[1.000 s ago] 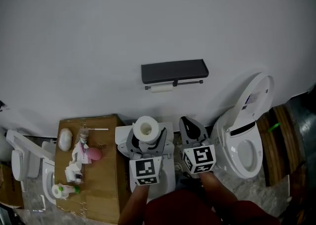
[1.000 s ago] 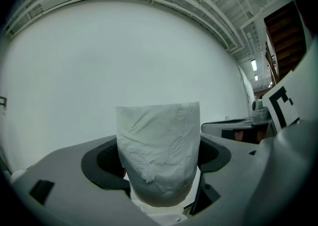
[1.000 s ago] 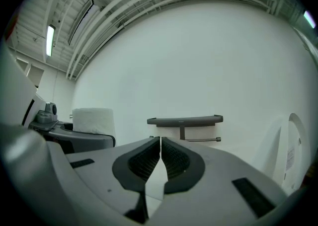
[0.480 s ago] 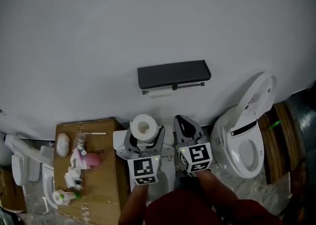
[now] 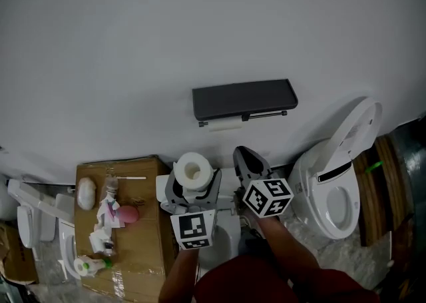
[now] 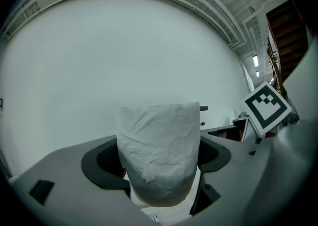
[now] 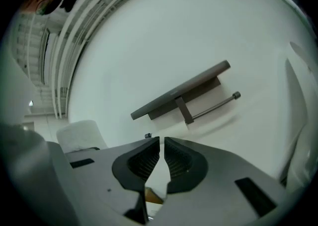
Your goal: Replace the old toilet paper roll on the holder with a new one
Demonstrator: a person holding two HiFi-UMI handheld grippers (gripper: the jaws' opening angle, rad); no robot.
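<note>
The new roll [image 5: 194, 170] of toilet paper stood upright in the left gripper [image 5: 194, 188], whose jaws were spread wide and pressed against its soft sides. It was carried low in front of the person and well short of the wall [image 5: 200, 28]. Higher on that wall hung the holder [image 5: 244, 100], a dark shelf with a thin bar [image 5: 263, 114] beneath it. A slim white sliver, apparently the nearly spent old roll [image 5: 225, 123], sat on the bar's left part.

Just to the right of the loaded gripper, the right gripper [image 7: 161, 141] pointed towards the holder. Its ribbed jaws were drawn together with only a hairline gap, and nothing was between them. A toilet [image 5: 336, 195] with its lid raised stood off to the right, and a cardboard box [image 5: 143, 248] strewn with small items lay to the left.

The exchange appeared to be at its approach stage, with the replacement in hand and the old roll not yet off the bar. The next move would probably fall to the empty right gripper. It would have to open, close the distance to the holder, take the thin remnant without crushing it and slide it off the bar's seemingly free right-hand end. The left gripper would keep the fresh roll clear until the bar was bare.
</note>
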